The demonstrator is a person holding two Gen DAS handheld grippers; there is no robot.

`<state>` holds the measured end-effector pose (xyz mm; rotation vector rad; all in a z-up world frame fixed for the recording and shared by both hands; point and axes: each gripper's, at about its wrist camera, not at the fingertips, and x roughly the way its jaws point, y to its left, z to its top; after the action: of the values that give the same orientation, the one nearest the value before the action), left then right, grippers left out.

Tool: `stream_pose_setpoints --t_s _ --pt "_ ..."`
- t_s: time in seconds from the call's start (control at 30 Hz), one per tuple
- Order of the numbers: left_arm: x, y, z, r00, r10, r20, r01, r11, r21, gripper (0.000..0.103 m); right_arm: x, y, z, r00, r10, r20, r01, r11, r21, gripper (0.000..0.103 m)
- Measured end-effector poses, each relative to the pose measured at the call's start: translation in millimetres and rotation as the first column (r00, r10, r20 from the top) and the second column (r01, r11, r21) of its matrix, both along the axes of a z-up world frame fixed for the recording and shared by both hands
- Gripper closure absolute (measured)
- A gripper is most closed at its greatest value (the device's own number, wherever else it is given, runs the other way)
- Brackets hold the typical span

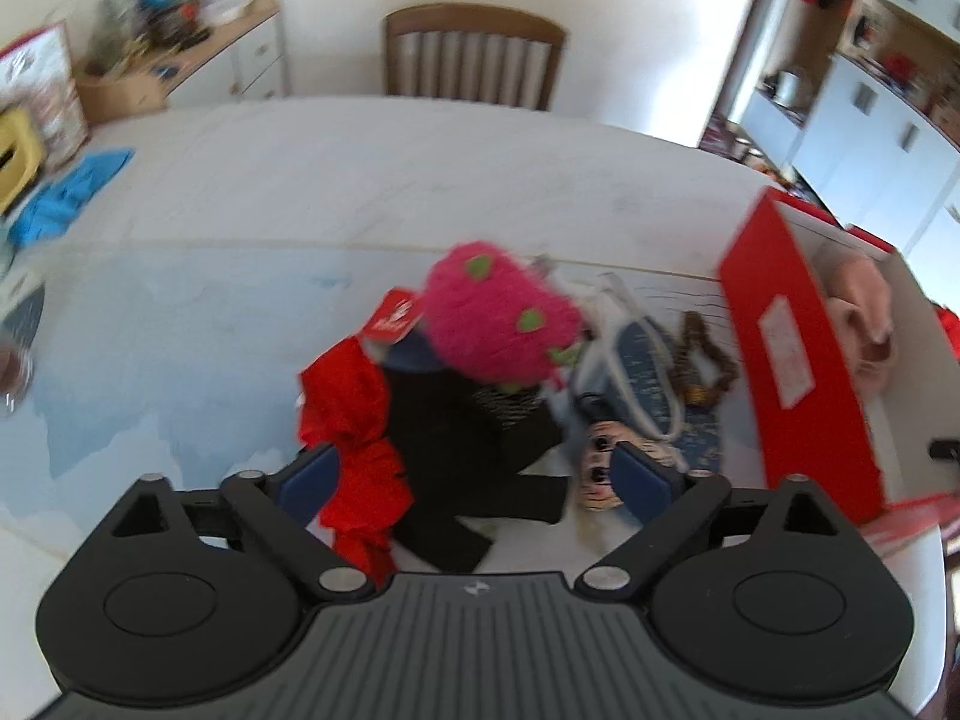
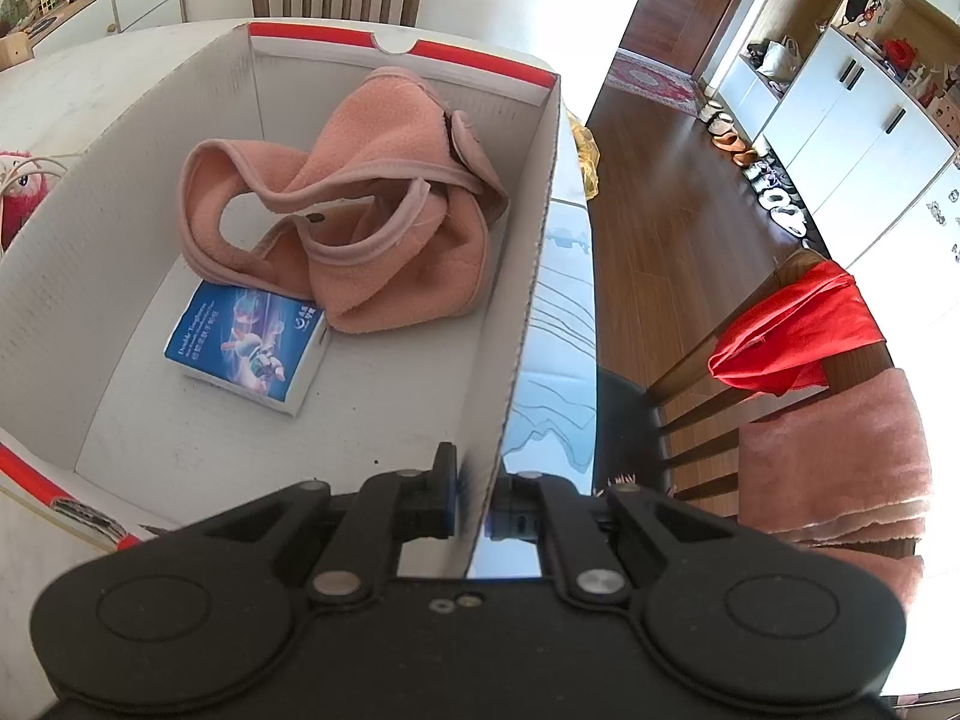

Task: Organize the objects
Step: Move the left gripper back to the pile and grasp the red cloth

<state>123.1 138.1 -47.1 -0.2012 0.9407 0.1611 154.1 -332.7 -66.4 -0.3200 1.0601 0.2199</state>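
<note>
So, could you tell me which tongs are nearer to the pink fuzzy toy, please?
Left. The left tongs hang open over the pile just short of the pink fuzzy toy, while the right tongs are shut on the box wall beside it.

Daylight floods my scene, bright and soft. My left view smears with motion blur, worst over the pink plush toy [image 1: 498,312] and shelves. My right view stays sharp, though glare whitens its right edge. Fisheye bends both rims.
</note>
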Motion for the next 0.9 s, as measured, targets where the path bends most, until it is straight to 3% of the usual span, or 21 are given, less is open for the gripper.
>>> stream_pose_setpoints --t_s 0.3,0.73,0.9 --pt "4.3 34.3 -34.9 0.988 0.139 -0.069 -0.137 0.99 0.044 0.003 -0.9 -0.9 0.4 1.0 0.006 0.0 -0.006 1.0 -0.002 0.096" --pt "9.6 46.7 -65.0 0.979 0.175 -0.104 -0.171 0.984 0.04 0.003 -1.8 0.1 -0.5 1.0 0.008 0.0 -0.008 1.0 -0.004 0.096" --pt "5.3 44.2 -62.8 0.98 0.184 -0.082 -0.177 0.981 0.075 0.01 -1.7 0.5 -0.4 1.0 0.009 0.0 -0.009 1.0 -0.005 0.096"
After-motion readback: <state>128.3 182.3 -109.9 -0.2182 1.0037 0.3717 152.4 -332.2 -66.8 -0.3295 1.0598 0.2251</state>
